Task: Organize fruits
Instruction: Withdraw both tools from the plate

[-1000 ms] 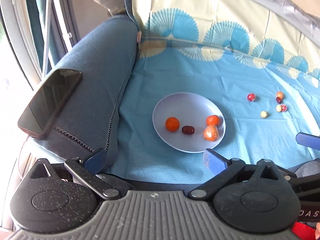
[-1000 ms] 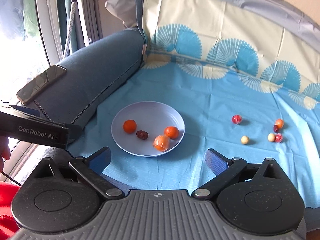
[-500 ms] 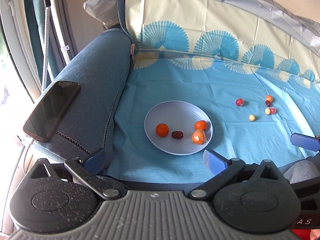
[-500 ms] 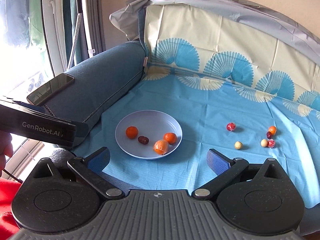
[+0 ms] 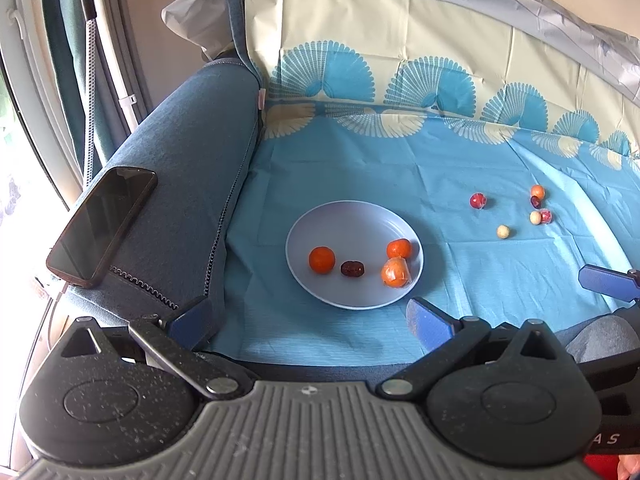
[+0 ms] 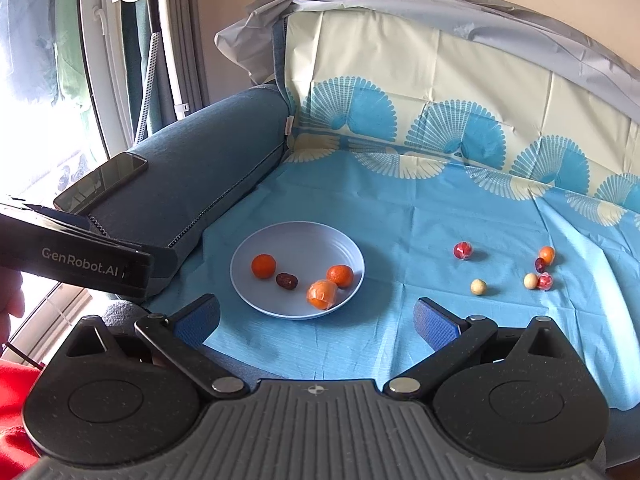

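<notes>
A pale blue plate (image 5: pixel 352 220) (image 6: pixel 298 236) lies on the blue cloth. It holds two oranges (image 5: pixel 321 259) (image 6: pixel 263 266), a wrapped orange (image 5: pixel 395 272) (image 6: pixel 321 294) and a dark date (image 5: pixel 352 269) (image 6: pixel 286 281). Several small fruits lie loose to the right: a red one (image 5: pixel 478 200) (image 6: pixel 463 250), a pale one (image 5: pixel 503 232) (image 6: pixel 478 287), and a cluster (image 5: pixel 538 208) (image 6: pixel 542 268). My left gripper (image 5: pixel 310 322) and right gripper (image 6: pixel 316 320) are both open and empty, held back near the sofa's front edge.
A black phone (image 5: pixel 100 220) (image 6: pixel 100 186) lies on the blue sofa armrest (image 5: pixel 188 184) at the left. The patterned cloth runs up the backrest (image 6: pixel 440 92). A window and a pole stand far left. The left gripper's body (image 6: pixel 76 260) shows in the right wrist view.
Both grippers have pulled back and up from the plate, so the plate and fruits look smaller and farther away. Nothing on the cloth has moved.
</notes>
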`<action>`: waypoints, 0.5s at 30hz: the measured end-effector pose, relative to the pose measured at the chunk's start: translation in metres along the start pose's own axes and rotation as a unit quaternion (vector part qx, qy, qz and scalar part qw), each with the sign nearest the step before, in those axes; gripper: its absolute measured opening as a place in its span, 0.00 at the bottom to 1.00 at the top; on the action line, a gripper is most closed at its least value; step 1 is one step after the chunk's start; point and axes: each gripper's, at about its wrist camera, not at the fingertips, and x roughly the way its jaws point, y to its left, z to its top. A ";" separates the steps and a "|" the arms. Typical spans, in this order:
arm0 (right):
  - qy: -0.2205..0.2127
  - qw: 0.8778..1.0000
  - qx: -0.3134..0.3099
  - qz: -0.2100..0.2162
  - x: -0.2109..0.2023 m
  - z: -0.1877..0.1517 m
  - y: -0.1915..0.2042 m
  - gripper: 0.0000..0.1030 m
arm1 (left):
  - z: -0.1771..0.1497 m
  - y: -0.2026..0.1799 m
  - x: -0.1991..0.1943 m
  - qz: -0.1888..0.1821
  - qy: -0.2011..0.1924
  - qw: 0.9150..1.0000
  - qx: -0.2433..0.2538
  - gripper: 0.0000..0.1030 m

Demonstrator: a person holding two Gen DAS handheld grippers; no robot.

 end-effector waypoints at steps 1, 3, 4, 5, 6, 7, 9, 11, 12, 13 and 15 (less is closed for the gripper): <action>0.000 1.000 0.002 -0.001 0.001 0.000 -0.001 0.99 | 0.000 0.000 0.001 0.000 0.000 1.000 0.001 1.00; 0.002 1.000 0.008 -0.001 0.002 -0.001 -0.004 0.99 | 0.001 -0.002 0.002 0.000 0.002 1.000 0.003 1.00; 0.003 1.000 0.011 -0.001 0.003 -0.002 -0.006 0.99 | 0.002 -0.004 0.003 0.000 0.003 1.000 0.004 1.00; 0.004 1.000 0.015 -0.002 0.004 -0.002 -0.008 0.99 | 0.002 -0.005 0.005 0.000 0.004 1.000 0.005 1.00; 0.004 1.000 0.018 -0.003 0.006 -0.002 -0.009 0.99 | 0.003 -0.006 0.006 -0.001 0.006 1.000 0.007 1.00; 0.004 1.000 0.022 -0.004 0.007 -0.002 -0.011 0.99 | 0.004 -0.007 0.008 -0.001 0.007 1.000 0.009 1.00; 0.004 0.999 0.032 -0.008 0.009 -0.004 -0.016 0.99 | 0.005 -0.011 0.012 -0.002 0.012 1.000 0.012 1.00; 0.000 0.999 0.044 -0.018 0.012 -0.005 -0.025 0.99 | 0.008 -0.017 0.017 -0.004 0.019 1.000 0.015 1.00; -0.004 0.998 0.050 -0.026 0.013 -0.006 -0.031 0.99 | 0.010 -0.020 0.020 -0.006 0.023 1.000 0.015 1.00; -0.009 0.998 0.057 -0.038 0.015 -0.006 -0.038 0.99 | 0.012 -0.024 0.024 -0.010 0.027 0.999 0.016 1.00; -0.017 0.995 0.073 -0.069 0.020 -0.008 -0.058 0.99 | 0.016 -0.033 0.033 -0.017 0.036 0.999 0.019 1.00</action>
